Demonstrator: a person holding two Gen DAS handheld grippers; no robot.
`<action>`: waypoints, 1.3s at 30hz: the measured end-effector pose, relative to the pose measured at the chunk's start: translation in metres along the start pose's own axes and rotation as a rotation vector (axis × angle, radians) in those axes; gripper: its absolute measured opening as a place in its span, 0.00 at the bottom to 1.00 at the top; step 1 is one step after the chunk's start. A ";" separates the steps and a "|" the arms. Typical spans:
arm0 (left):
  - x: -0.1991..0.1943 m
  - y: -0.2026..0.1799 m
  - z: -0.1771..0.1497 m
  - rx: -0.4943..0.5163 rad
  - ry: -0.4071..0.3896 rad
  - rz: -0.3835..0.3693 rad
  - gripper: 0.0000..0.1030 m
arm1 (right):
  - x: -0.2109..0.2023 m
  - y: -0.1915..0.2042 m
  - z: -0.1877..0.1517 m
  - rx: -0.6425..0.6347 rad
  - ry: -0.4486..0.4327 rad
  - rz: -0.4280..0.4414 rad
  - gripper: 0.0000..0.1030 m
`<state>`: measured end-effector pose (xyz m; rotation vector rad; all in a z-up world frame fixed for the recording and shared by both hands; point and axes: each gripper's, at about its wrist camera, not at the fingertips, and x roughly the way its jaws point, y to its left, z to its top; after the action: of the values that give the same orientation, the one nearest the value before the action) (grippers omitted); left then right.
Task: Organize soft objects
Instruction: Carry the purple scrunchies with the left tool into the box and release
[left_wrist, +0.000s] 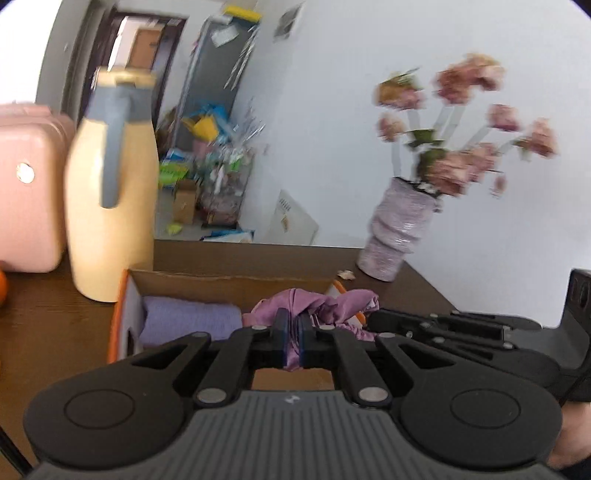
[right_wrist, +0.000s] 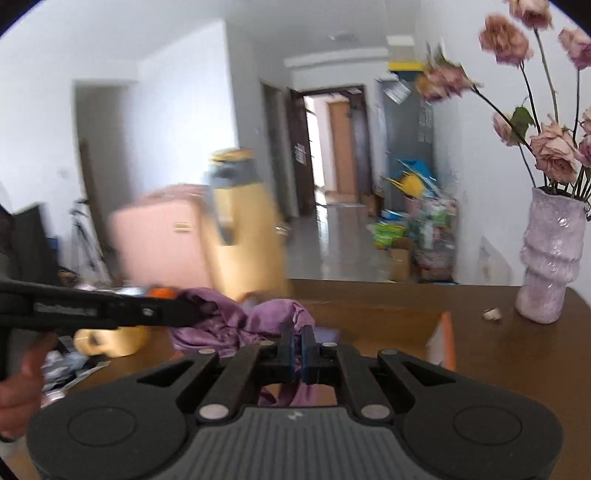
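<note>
Both grippers clamp the purple cloth (left_wrist: 332, 302): left gripper (left_wrist: 293, 339) pinched tight on a fold, right gripper (right_wrist: 297, 349) likewise. Cloth bunches just beyond the fingertips, over the cardboard box (left_wrist: 192, 277). Risk: uneven pulling slips the fabric free, missing the box.

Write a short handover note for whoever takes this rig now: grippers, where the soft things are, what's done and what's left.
Left gripper: shut on the purple cloth.
Right gripper: shut on the same cloth, beside the left one.
The cloth hangs bunched between both, above the cardboard box on the brown table.
Done: a folded lavender towel lies in the box.
Left: fold the cloth, probably place it beside the towel.
</note>
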<state>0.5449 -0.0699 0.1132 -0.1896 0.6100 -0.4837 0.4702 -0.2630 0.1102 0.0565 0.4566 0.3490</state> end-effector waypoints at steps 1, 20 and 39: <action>0.025 0.001 0.008 -0.003 0.027 -0.003 0.05 | 0.019 -0.011 0.010 0.009 0.020 -0.022 0.03; 0.175 0.010 0.008 0.023 0.263 0.116 0.08 | 0.203 -0.100 0.014 -0.065 0.353 -0.306 0.16; -0.165 -0.054 -0.067 0.256 -0.290 0.333 0.76 | -0.081 -0.021 0.026 -0.095 0.003 -0.189 0.54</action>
<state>0.3671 -0.0379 0.1586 0.0850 0.2830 -0.2022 0.4204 -0.3098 0.1654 -0.0797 0.4443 0.1847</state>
